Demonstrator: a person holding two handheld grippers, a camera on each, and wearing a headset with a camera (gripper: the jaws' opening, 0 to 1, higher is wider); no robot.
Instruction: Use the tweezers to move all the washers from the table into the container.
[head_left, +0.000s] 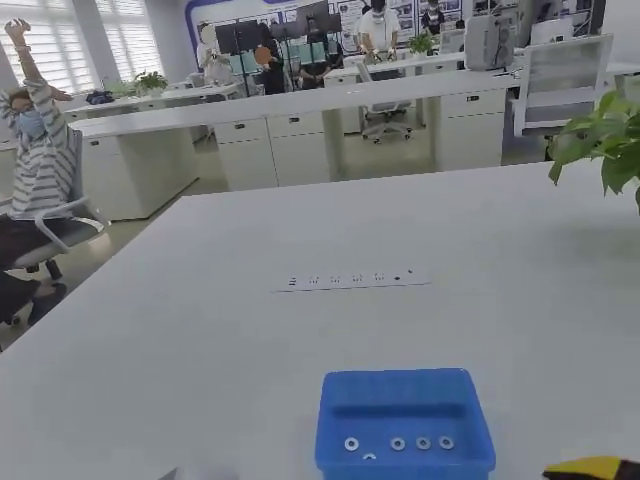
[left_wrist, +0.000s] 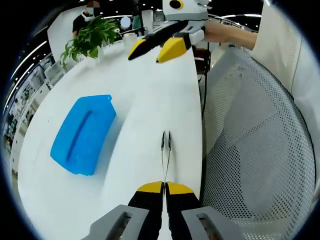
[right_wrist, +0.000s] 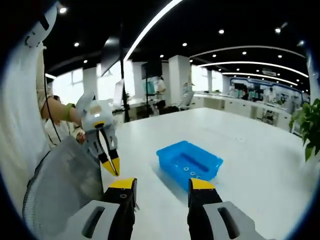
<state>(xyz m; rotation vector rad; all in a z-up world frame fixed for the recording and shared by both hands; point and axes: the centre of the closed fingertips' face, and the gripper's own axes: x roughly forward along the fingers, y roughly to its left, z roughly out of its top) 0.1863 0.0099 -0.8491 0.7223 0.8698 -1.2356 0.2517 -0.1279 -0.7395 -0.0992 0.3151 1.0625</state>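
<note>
- Washers (head_left: 398, 443), five of them, lie in a loose row on the floor of the blue container (head_left: 400, 392), toward its near wall in the head view.
- That blue container stands on the white bench (head_left: 200, 350), close to the bench's near edge.
- The left hand-held gripper (left_wrist: 164, 187) has its yellow-tipped jaws pressed together on the back end of the tweezers (left_wrist: 165, 155). The tweezers stick straight forward over the bench's edge strip, their two points almost touching. In the left gripper view the container sits off to their left.
- The right hand-held gripper (right_wrist: 162, 185) has its jaws spread wide. The container lies ahead of it on the bench, with the washers visible inside.
- In the right gripper view the left hand-held gripper hangs to the left, jaws down, held by a hand.
- A mesh chair back (left_wrist: 250, 150) stands just beside the bench edge.
- A power strip (head_left: 350, 280) lies on the bench beyond the container, and a potted plant (head_left: 600, 140) shows at the far right.
- A person in a striped top (head_left: 40, 150) sits at the left with arms raised.
</note>
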